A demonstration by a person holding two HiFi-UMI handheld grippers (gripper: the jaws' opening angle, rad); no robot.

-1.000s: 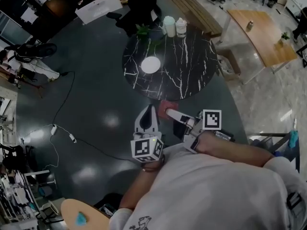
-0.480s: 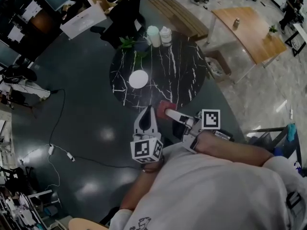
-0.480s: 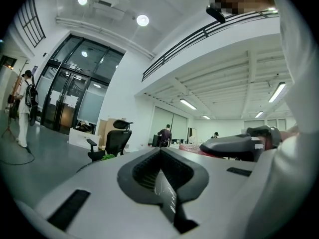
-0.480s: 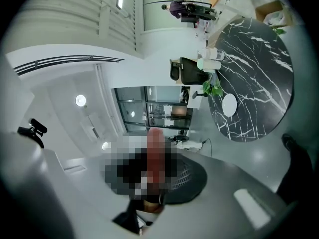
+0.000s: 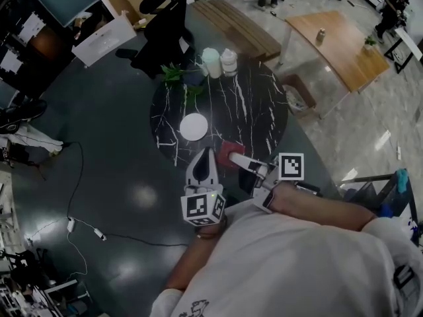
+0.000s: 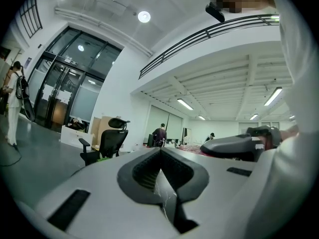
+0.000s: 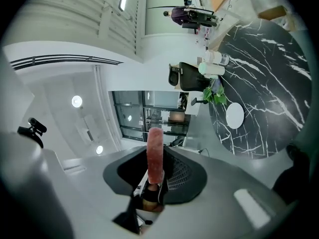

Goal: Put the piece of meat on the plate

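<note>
A flat reddish piece of meat [image 5: 228,152] stands on edge between the jaws of my right gripper [image 5: 234,157], which is shut on it. In the right gripper view the meat [image 7: 155,151] sticks up out of the jaws. The small white plate [image 5: 193,126] lies bare on the left part of the round black marble table [image 5: 258,107], a short way beyond both grippers. It shows in the right gripper view too, the plate [image 7: 235,117] to the right of the meat. My left gripper [image 5: 206,153] hovers at the table's near edge, shut on nothing.
Two pale jars [image 5: 220,62] and a green plant [image 5: 177,76] stand at the table's far rim. A black office chair [image 5: 165,15], a wooden bench [image 5: 234,25] and a wooden table [image 5: 340,41] lie beyond. Cables [image 5: 79,226] trail over the dark floor at left.
Both grippers have moved forward to the marble table. The meat, earlier short of the table's edge, now hangs over its near edge. The grip on it is unchanged.
</note>
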